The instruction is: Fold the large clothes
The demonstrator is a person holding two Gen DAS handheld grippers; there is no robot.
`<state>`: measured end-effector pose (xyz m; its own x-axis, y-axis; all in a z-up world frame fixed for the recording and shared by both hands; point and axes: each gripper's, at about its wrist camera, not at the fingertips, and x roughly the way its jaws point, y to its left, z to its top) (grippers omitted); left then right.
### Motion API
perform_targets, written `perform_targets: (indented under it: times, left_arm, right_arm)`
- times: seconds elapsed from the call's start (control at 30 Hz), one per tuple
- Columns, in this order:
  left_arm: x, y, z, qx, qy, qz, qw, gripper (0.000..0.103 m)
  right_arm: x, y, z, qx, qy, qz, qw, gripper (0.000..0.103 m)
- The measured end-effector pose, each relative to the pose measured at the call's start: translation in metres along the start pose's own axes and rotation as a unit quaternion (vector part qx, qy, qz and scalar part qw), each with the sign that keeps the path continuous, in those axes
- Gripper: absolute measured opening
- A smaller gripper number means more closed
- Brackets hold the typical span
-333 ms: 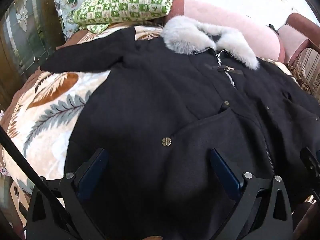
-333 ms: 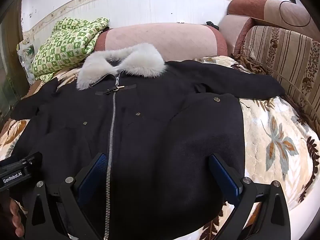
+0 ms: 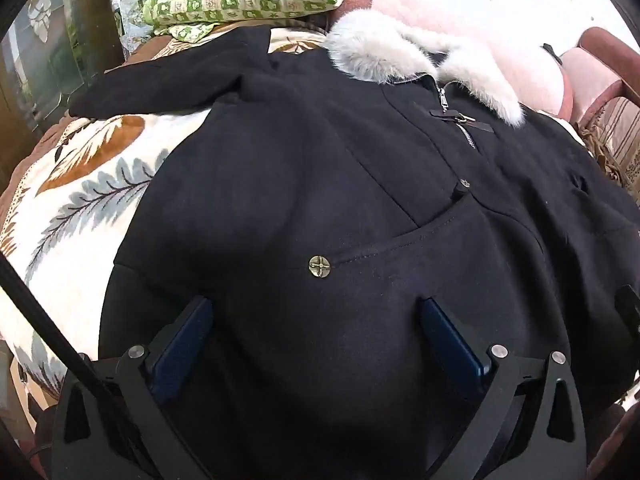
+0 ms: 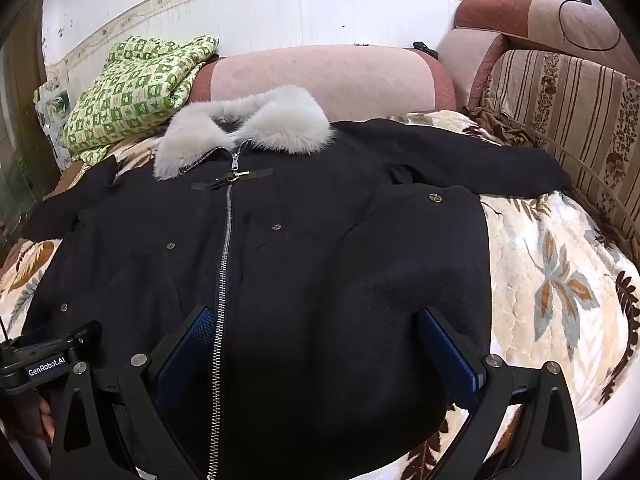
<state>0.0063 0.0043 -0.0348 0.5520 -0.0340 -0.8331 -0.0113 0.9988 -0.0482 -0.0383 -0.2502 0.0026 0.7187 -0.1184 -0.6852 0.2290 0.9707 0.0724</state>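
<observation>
A large black coat [image 4: 304, 248] with a grey fur collar [image 4: 244, 128] and a silver zipper [image 4: 224, 264] lies face up, spread flat on a leaf-patterned blanket [image 4: 560, 280], sleeves out to both sides. It also shows in the left wrist view [image 3: 320, 200] with its collar [image 3: 400, 52]. My left gripper [image 3: 312, 316] is open just above the coat's lower left part, near a brass button [image 3: 319, 267]. My right gripper [image 4: 316, 324] is open above the lower hem, right of the zipper. Neither holds anything.
A green checked quilt [image 4: 136, 88] lies folded at the back left. A pink bolster [image 4: 320, 76] runs along the back wall. A striped sofa cushion [image 4: 560, 112] borders the right side. The left gripper's body [image 4: 48, 356] shows at lower left in the right wrist view.
My left gripper has moved slightly forward and lower over the coat. The right gripper has barely shifted. The coat has not moved.
</observation>
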Motion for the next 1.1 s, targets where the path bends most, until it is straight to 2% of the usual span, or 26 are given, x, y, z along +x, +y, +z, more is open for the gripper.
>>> perform_targets:
  times: [0.17, 0.27, 0.43, 0.57, 0.67, 0.87, 1.1]
  left_arm:
    - [-0.005, -0.002, 0.001, 0.013, 0.001, 0.0, 0.9999, 0.103]
    - [-0.017, -0.001, 0.002, 0.002, -0.014, -0.007, 0.9999, 0.103]
    - [-0.057, -0.005, 0.002, -0.007, -0.077, -0.009, 0.997, 0.103]
    - [-0.09, -0.013, 0.005, 0.0, -0.123, -0.006, 0.9923, 0.103]
    - [-0.104, -0.018, 0.004, 0.008, -0.137, -0.008, 0.9905, 0.103]
    - [-0.118, -0.028, 0.003, 0.028, -0.141, -0.024, 0.9894, 0.103]
    - [-0.123, -0.035, -0.002, 0.038, -0.144, -0.02, 0.9887, 0.103]
  right_arm:
    - [-0.003, 0.0, -0.005, 0.008, -0.017, 0.004, 1.0, 0.102]
    - [-0.007, 0.0, -0.003, 0.007, -0.015, 0.007, 1.0, 0.102]
    - [-0.014, 0.003, -0.003, -0.005, -0.013, -0.001, 1.0, 0.102]
    - [-0.028, 0.009, -0.003, -0.017, -0.055, -0.033, 0.998, 0.102]
    - [-0.038, 0.011, -0.001, -0.025, -0.074, -0.039, 0.996, 0.102]
    - [-0.045, 0.016, -0.001, -0.05, -0.072, -0.05, 0.995, 0.102]
    - [-0.054, 0.012, -0.003, -0.04, -0.085, -0.055, 0.994, 0.102]
